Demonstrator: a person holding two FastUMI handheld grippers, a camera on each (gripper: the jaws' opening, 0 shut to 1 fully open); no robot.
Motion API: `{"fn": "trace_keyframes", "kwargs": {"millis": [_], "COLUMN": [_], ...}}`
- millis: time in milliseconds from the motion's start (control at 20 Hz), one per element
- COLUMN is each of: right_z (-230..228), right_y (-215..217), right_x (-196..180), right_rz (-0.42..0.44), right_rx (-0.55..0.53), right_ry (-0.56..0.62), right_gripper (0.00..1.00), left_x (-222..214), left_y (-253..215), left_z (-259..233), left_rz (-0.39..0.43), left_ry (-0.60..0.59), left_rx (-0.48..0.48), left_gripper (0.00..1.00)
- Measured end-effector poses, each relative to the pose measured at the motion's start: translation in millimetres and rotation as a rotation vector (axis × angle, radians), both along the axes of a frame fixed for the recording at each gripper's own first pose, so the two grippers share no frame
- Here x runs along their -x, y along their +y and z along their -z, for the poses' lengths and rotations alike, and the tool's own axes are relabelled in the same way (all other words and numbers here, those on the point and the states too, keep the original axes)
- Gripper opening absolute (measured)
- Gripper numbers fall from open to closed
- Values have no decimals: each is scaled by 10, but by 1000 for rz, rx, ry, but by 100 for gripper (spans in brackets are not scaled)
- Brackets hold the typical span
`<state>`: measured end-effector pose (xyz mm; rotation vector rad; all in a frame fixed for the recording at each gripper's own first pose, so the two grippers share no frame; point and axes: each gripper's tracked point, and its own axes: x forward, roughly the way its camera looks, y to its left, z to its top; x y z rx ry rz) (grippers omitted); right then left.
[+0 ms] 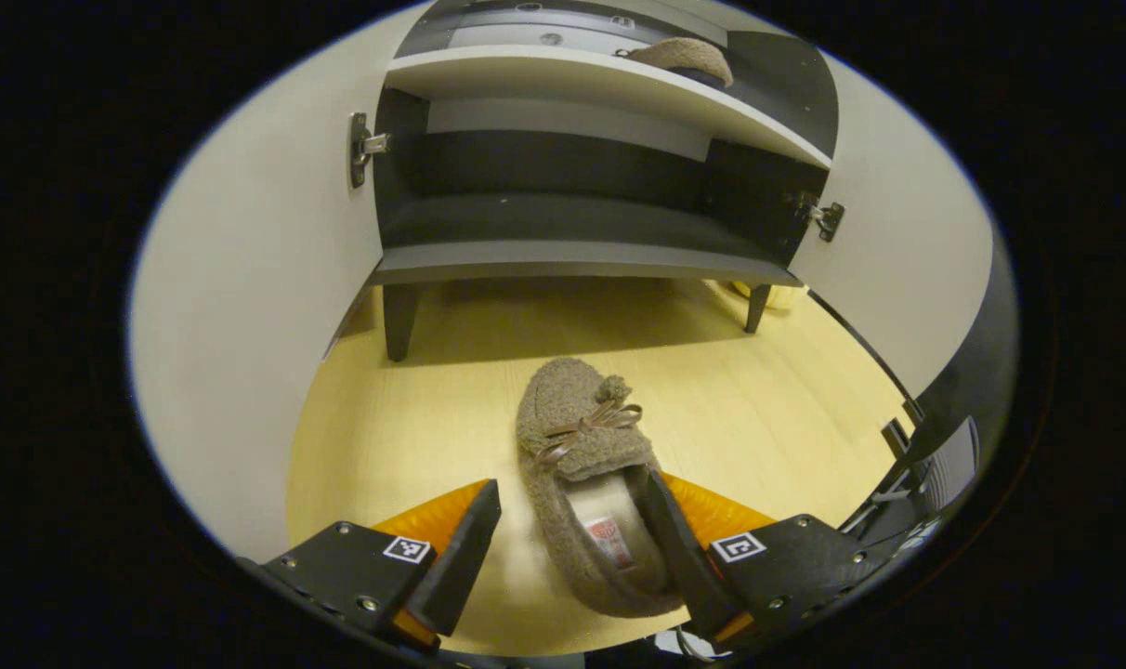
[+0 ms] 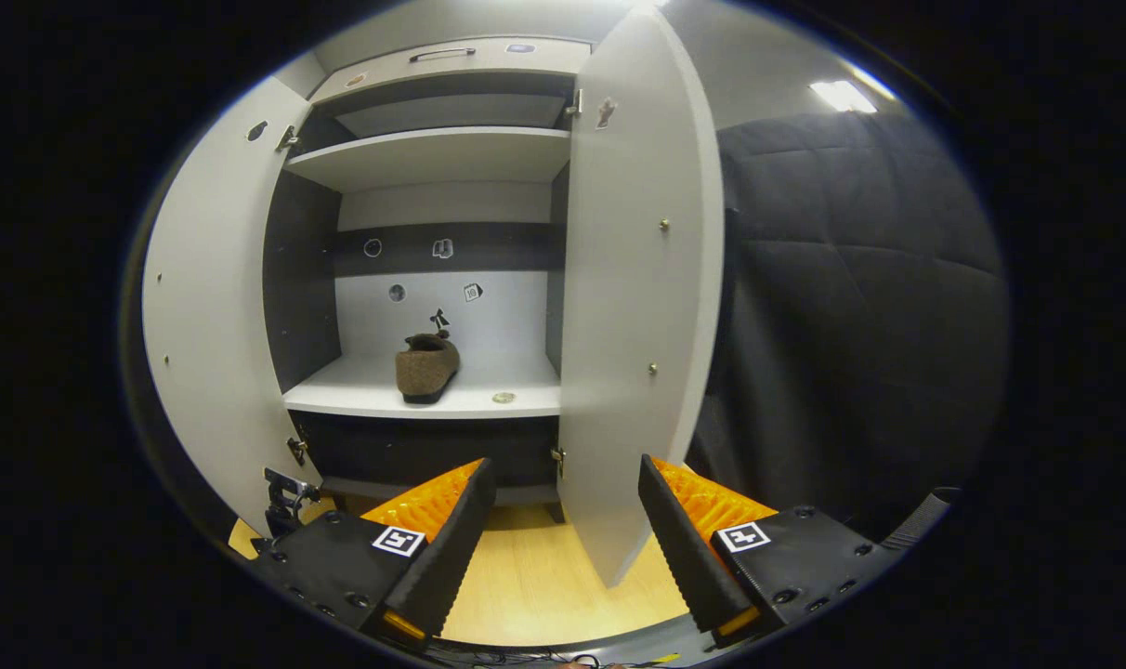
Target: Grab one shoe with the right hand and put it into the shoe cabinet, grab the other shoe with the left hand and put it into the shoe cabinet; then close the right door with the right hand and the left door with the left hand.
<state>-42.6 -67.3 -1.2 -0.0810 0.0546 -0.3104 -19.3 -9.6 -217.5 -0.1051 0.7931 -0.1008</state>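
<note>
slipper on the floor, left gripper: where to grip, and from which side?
Grip the slipper across its heel end, coming from behind and above with the left gripper. The heel faces the gripper, toe toward the cabinet. The open fingers straddle the opening loosely, one finger at its rim. I'd pinch the sides, clear of the bow.

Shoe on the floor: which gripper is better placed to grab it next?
Left. The left gripper is open low over the floor shoe, one finger already inside its opening. The right gripper is open, facing the cabinet's right door.
</note>
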Motion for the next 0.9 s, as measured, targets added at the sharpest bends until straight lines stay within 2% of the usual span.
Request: {"fn": "trace_keyframes", "kwargs": {"millis": [100, 150, 200, 250, 300, 350, 400, 500, 550, 600, 650, 700, 800, 900], "right_z": [29, 42, 78, 107, 137, 153, 160, 109, 88, 89, 102, 151, 290, 361], "right_y": [-109, -210, -325, -398, -481, -595, -726, -954, -1051, -1148, -1230, -1340, -1573, -1687], "right_x": [161, 236, 302, 375, 422, 470, 506, 556, 561, 565, 564, 595, 651, 655], "right_rz": [17, 42, 68, 83, 91, 108, 123, 162, 180, 192, 200, 215, 246, 260], "right_rx": [4, 15, 19, 11, 3, 0, 2, -1, -18, -45, -70, -82, -91, -119], "right_ry": [-1, 0, 8, 18, 33, 45, 51, 42, 35, 22, 6, 0, 19, 25], "right_gripper": [98, 98, 99, 99, 99, 99, 96, 99, 99, 99, 99, 99, 99, 98], "left_x": [9, -22, -23, -32, -26, -15, -46, -75, -117, -171, -208, -203, -230, -230], "left_y": [-3, -10, -12, 7, 23, 69, 110, 87, 58, 52, 101, 64, 150, 141], "left_z": [102, 145, 182, 224, 256, 298, 347, 402, 388, 352, 374, 380, 421, 448], "left_rz": [-14, -34, -56, -74, -84, -100, -117, -122, -118, -117, -120, -108, -133, -162], "left_ry": [29, 43, 59, 76, 96, 110, 131, 162, 156, 142, 138, 150, 175, 206], "left_rx": [-1, 16, 28, 27, 20, 1, -23, -24, -20, -34, -74, -77, -135, -114], "left_gripper": [97, 92, 81, 81, 87, 81, 71, 50, 43, 57, 42, 39, 39, 11]}}
